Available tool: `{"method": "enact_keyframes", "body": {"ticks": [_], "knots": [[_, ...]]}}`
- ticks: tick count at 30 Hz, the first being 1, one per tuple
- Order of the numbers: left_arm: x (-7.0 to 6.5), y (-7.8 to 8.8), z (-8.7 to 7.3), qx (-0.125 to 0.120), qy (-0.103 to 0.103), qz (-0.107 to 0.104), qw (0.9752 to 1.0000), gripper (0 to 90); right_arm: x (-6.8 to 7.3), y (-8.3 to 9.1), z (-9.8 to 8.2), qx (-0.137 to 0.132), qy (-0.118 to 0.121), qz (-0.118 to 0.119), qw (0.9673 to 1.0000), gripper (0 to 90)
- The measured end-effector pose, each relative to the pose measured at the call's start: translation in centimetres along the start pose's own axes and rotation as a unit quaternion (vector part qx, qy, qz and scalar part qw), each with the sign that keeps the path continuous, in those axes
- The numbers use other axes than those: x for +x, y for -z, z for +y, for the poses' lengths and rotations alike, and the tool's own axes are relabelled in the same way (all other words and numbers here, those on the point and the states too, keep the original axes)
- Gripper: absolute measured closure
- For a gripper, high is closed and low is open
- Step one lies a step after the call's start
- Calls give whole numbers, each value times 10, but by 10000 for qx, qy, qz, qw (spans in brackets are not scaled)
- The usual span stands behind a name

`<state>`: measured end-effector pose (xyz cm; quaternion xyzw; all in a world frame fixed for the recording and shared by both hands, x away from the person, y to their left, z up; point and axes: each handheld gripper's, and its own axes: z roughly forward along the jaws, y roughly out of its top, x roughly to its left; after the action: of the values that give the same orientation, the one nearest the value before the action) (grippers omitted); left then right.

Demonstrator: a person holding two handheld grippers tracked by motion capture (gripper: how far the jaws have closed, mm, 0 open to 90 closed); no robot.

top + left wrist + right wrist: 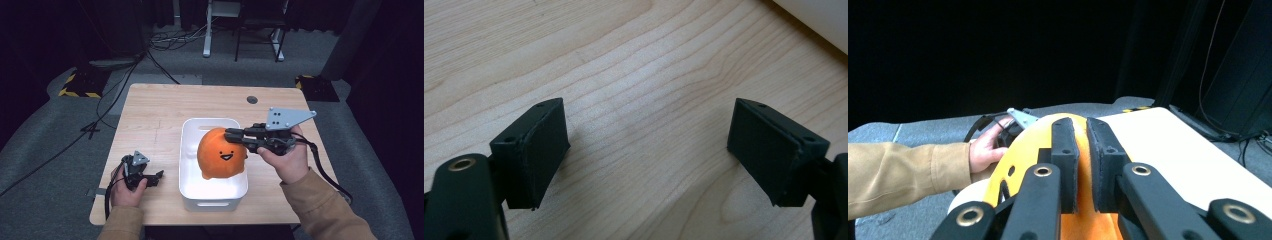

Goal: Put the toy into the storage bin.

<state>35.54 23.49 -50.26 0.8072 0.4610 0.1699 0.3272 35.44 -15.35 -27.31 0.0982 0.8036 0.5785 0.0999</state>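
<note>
An orange round plush toy with a smiling face is in the white bin, upright and rising above the rim. My right gripper comes in from the right and is shut on the top of the plush. In the right gripper view, a thin fold of orange fabric is pinched between the near-closed jaws of that gripper. My left gripper rests low on the table, left of the bin. It stands open, with only bare wood between its pads.
The light wood table has a round cable hole at the back right. A corner of the white bin shows just beyond the left gripper. Cables, desk legs and hazard-striped mats lie on the grey floor behind the table.
</note>
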Motion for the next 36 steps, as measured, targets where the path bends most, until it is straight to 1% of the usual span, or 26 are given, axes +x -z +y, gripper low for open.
{"method": "enact_keyframes", "body": {"ticks": [4, 5, 6, 8, 11, 13, 14, 16, 17, 22, 23, 26, 30, 32, 34, 36], "knots": [[0, 0, 0, -1, 0, 1, 10000, 170, 5, -5, -4, 67, -4, 56, 10000, 831], [0, 0, 0, -8, 12, 1, 10000, 170, 10, -8, -7, 138, 10, 78, 9999, 831], [0, 0, 0, -8, 12, 1, 10000, 170, 10, -8, -7, 138, 10, 78, 9999, 831], [0, 0, 0, -8, 10, 1, 10000, 170, 15, -11, -11, 192, 17, 127, 9997, 831], [0, 0, 0, -10, 11, 1, 10000, 170, 24, -14, -19, 256, -97, 267, 9993, 831], [0, 0, 0, -10, 11, 1, 10000, 170, 26, -15, -21, 276, -107, 307, 9991, 830], [0, 0, 0, -11, 12, 0, 10000, 170, 31, -16, -26, 365, -108, 329, 9987, 831], [0, 0, 0, -10, 12, 0, 10000, 170, 32, -16, -27, 375, -106, 315, 9987, 830], [0, 0, 0, -10, 12, 0, 10000, 170, 34, -15, -29, 400, -144, 332, 9985, 830], [0, 0, 0, -10, 10, 0, 10000, 170, 37, -16, -35, 458, -135, 297, 9984, 830], [0, 0, 0, -15, 11, 2, 10000, 170, 40, -17, -39, 568, -100, 272, 9980, 829], [0, 0, 0, -15, 11, 2, 10000, 170, 42, -19, -42, 613, -54, 258, 9978, 828], [0, 0, 0, 1, 3, -1, 10000, 170, 41, -21, -51, 724, -159, 228, 9970, 824], [0, 0, 0, 1, 2, -2, 10000, 170, 39, -23, -57, 834, -230, 201, 9961, 823], [0, 0, 0, 1, 4, -2, 10000, 170, 40, -26, -62, 957, -177, 179, 9951, 822], [0, 0, 0, 2, 1, -1, 10000, 170, 40, -28, -65, 1004, -208, 222, 9945, 819]]}}
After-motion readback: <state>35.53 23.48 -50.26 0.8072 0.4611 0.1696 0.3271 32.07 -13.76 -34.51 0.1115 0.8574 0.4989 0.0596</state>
